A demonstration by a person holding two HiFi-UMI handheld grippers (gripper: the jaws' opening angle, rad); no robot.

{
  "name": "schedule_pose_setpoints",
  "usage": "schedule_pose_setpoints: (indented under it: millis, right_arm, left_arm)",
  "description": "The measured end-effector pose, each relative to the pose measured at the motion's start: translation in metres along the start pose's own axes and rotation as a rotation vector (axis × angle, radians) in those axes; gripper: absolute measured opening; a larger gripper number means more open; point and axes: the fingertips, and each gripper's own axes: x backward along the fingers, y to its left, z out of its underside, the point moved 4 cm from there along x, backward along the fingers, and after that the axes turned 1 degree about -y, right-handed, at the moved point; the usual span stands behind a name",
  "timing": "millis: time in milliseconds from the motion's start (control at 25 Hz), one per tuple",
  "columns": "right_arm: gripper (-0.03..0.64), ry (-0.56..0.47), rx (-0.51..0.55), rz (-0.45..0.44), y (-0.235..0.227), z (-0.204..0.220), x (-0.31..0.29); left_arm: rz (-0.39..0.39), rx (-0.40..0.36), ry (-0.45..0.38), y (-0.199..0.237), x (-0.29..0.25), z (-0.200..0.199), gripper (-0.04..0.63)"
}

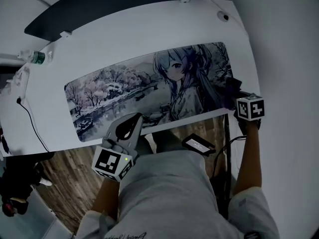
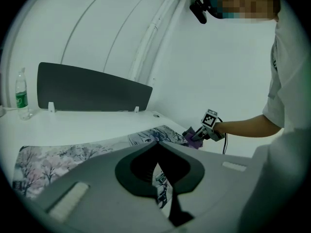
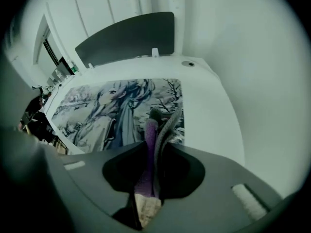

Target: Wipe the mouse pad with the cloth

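Pad: the printed pad (image 1: pixel 149 91) lies flat on the white desk (image 1: pixel 124 39), and I place everything else from it. Its long near edge runs along the desk's near edge.

Cloth: I see the purple cloth (image 3: pixel 146 149) at the pad's right end, held over the near right corner. A grey fold runs beside the purple one. From here I cannot tell whether it presses on the pad.

Right gripper: the right gripper (image 3: pixel 155 130) sits at the pad's right end. Its fingers are pinched tight on the cloth, which stands between them and sticks out past the tips toward the pad's print.

Left gripper: the left gripper (image 2: pixel 156 143) hangs at the pad's near edge, just left of the middle. Its fingers meet tip to tip with nothing caught between them. Through the slot behind the tips I see only a strip of the pad.

Bottle: a clear bottle (image 2: pixel 21 93) with a green label stands upright beyond the pad's far left corner, well apart from it.

Panel: a dark panel (image 2: pixel 92 89) stands beyond the pad's far edge, along the back of the desk.

Cable: a thin black cable (image 1: pixel 32 123) runs left of the pad's left end, down toward the desk's near edge.

Device: a flat dark device (image 1: pixel 198 145) lies nearer to me than the pad's near edge, below its right half and off the desk.
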Motion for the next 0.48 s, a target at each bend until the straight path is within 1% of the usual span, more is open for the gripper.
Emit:
schedule_pose_setpoints:
  millis: [120, 200, 320, 480]
  right_arm:
    - [0.091, 0.045, 0.011, 0.049, -0.026, 0.007, 0.001]
    - [0.091, 0.073, 0.038, 0.065, -0.036, 0.010, -0.001]
    - [0.091, 0.126, 0.082, 0.068, -0.039, 0.018, -0.010]
    - [0.091, 0.130, 0.058, 0.048, -0.032, 0.021, -0.016]
  left_arm:
    - [0.005, -0.008, 0.013, -0.007, -0.011, -0.002, 0.018]
    - [0.000, -0.008, 0.026, -0.009, -0.014, -0.006, 0.018]
    - [-0.006, -0.004, 0.030, -0.010, -0.017, -0.005, 0.018]
    - [-0.008, 0.000, 0.037, -0.008, -0.016, -0.003, 0.018]
